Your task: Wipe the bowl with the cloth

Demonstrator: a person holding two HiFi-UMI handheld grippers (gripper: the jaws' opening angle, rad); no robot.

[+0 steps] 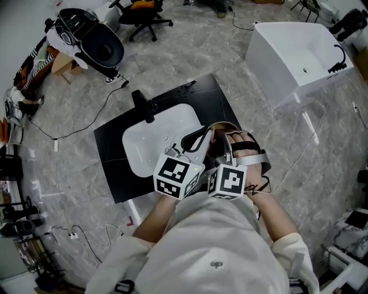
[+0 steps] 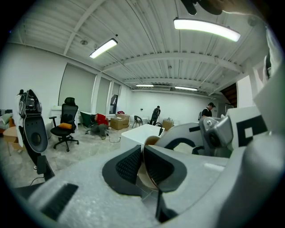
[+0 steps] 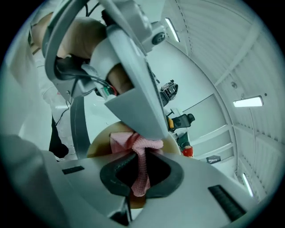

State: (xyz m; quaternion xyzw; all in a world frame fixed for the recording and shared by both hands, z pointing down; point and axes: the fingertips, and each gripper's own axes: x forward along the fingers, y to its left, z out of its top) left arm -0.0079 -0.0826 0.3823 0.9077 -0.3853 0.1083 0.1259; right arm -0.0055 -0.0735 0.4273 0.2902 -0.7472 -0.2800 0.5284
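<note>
A tan bowl is held up above the sink between my two grippers. My left gripper is shut on its rim; in the left gripper view the thin edge of the bowl passes between the black pads. My right gripper reaches into the bowl from the right. It is shut on a pink cloth, whose bunched end presses against the bowl's inner wall. The left gripper's grey body fills the upper part of the right gripper view.
Below the bowl a white sink basin is set in a black countertop, with a black faucet at its far side. A white tub stands far right. An office chair and cables lie on the grey floor.
</note>
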